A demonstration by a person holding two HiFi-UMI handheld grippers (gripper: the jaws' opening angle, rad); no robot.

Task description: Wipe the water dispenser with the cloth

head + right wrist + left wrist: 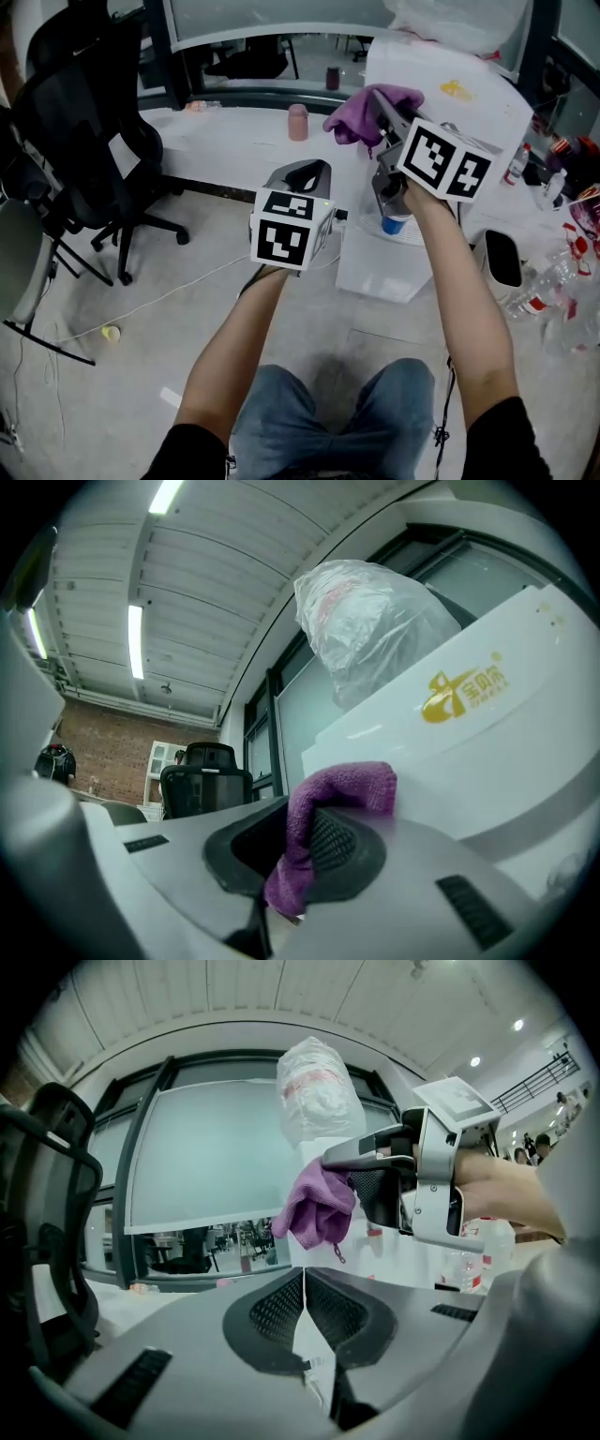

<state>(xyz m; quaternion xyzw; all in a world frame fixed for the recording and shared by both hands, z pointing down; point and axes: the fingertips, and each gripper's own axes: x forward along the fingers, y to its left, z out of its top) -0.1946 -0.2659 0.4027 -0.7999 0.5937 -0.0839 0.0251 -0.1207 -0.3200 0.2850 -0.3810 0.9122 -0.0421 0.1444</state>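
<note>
Head view: you hold the right gripper (382, 101) up at the top front edge of the white water dispenser (450, 122), its jaws clamped on a purple cloth (361, 112) that bunches out past the tips on the side away from the dispenser. The cloth sits right at the dispenser's upper corner, though the view does not settle whether it presses on the panel. Your left gripper (307, 172) hangs lower, in front of the dispenser and well apart from it. A bagged water bottle (459, 23) stands on top of the dispenser, and a blue-capped item (396, 223) sits at its tap recess. A pink cup (298, 122) rests on the white ledge to the dispenser's left, with a black office chair (75, 122) farther out on that side. In the right gripper view, the right gripper (298, 822) bites the cloth (342, 794) between its ribbed pads, and a fold drapes over the upper jaw just beside the dispenser (487, 733) with its yellow logo, below the bagged water bottle (375, 630). In the left gripper view, the left gripper (304, 1277) has its jaws pressed together with nothing between them, and it looks up at the cloth (317, 1206) dangling below the bagged water bottle (319, 1087).
</note>
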